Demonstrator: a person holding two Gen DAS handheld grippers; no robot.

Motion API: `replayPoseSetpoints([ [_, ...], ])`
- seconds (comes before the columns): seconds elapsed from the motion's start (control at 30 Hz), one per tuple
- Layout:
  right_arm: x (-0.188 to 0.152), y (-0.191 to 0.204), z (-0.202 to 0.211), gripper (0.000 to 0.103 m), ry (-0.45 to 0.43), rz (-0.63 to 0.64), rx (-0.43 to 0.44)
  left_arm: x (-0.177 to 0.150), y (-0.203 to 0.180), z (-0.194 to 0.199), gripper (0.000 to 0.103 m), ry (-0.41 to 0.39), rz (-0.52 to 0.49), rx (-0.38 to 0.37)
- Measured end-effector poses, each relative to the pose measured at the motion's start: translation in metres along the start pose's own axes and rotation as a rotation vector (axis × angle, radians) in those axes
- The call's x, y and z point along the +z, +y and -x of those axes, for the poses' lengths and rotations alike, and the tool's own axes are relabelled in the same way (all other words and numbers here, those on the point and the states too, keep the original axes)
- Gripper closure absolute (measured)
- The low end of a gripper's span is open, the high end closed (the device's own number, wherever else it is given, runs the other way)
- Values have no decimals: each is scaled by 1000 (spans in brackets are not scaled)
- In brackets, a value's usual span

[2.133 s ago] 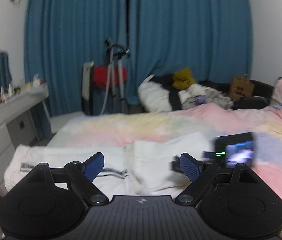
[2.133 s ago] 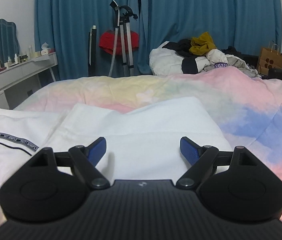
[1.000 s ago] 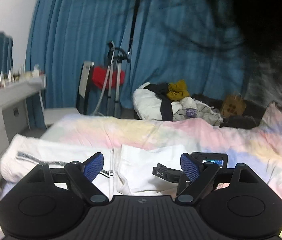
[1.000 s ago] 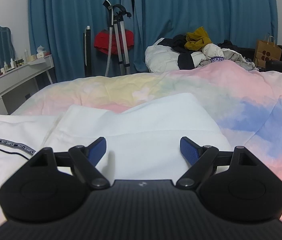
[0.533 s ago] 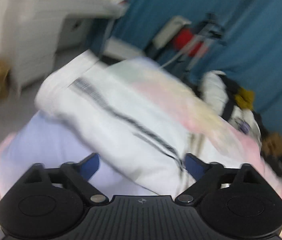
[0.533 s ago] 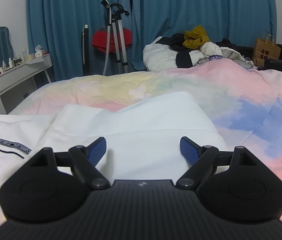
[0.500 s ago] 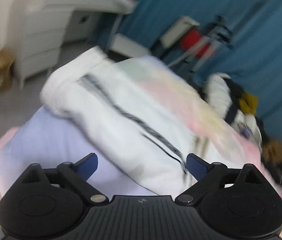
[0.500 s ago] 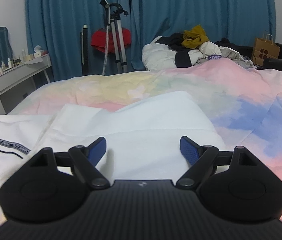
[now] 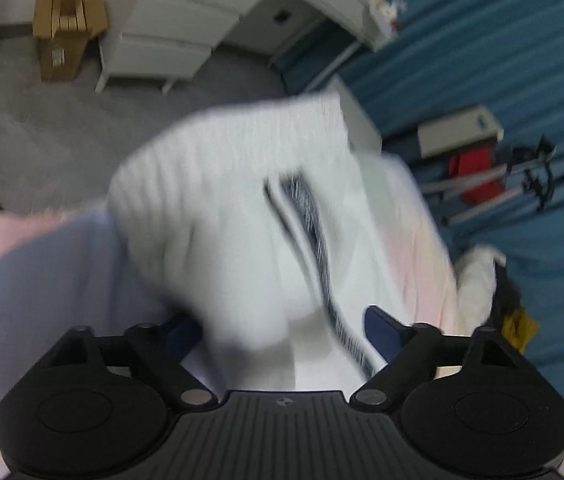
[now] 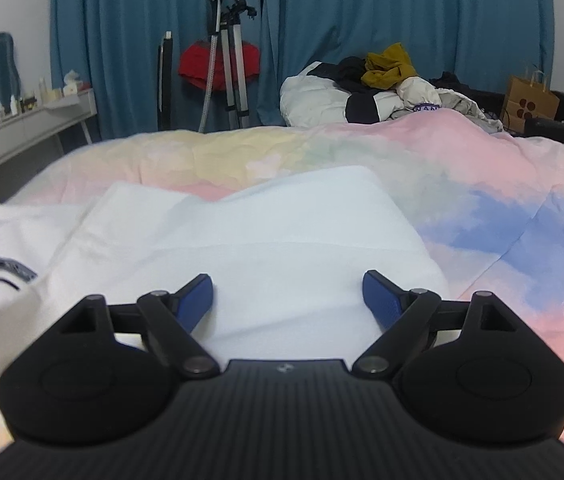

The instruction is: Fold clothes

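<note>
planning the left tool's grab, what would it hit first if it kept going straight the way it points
Most likely the white garment with the dark stripe: it bulges right between the left tool's closing jaws. The picture is blurred, so depth is uncertain.

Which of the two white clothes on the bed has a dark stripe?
The white garment between the closing left gripper fingers; its dark patterned stripe runs along it. The folded white cloth before the right gripper is plain.

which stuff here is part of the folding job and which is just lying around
Job: white garment with dark stripe, left gripper closing around it; folded white cloth before the right gripper.

Lying about: clothes heap, paper bag, cardboard box, tripod.
</note>
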State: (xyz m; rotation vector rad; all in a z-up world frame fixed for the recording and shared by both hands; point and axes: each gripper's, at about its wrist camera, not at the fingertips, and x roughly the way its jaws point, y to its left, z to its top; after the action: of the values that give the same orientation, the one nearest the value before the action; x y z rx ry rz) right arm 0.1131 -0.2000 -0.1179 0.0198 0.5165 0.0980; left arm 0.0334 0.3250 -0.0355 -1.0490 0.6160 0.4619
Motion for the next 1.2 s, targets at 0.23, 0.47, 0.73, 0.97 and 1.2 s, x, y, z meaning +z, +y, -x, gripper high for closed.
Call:
replayPoseSetpoints([
  [0.23,-1,6,0,18,15,26,9,17,-11,-22,63,-64,-40,60],
  [0.47,7,-7,5,21,35,-34,53,-37,-119,21,83,-364,-493,118],
  [0.73,43,-59,25,21,51,-265,93,-168,-251,76,83,-619,-751,-90],
  [0.97,63,-135,48,20,-16,-371,47,-342,-289,47,77,-731,-996,-231],
  [1.2,48,-193,33,19,28,-595,183,-477,-274,-29,68,-512,-1424,-194],
])
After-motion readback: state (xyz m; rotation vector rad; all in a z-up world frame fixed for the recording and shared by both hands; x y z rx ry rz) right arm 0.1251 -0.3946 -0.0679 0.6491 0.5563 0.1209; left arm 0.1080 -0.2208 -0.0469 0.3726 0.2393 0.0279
